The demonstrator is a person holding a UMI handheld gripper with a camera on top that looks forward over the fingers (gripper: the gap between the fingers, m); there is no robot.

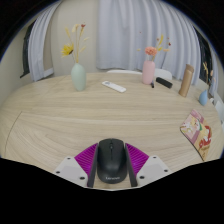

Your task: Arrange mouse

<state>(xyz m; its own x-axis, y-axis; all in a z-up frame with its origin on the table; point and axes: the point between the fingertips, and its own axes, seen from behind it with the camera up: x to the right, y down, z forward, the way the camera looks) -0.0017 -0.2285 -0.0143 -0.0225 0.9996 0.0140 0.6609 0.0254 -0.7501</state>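
Note:
A black computer mouse [110,161] sits between my gripper's [111,168] two fingers, its nose pointing forward over the light wooden table [60,125]. The magenta pads [87,158] press against both of its sides with no gap showing. The mouse fills the space between the fingers and hides the tabletop just under it, so I cannot tell whether it rests on the wood or hangs just above it.
At the table's far side stand a pale green vase with yellow flowers [78,75], a white remote [115,87], a pink vase [149,71], a black object [164,82] and a brown bottle [186,80]. A colourful packet [198,131] lies right of the fingers.

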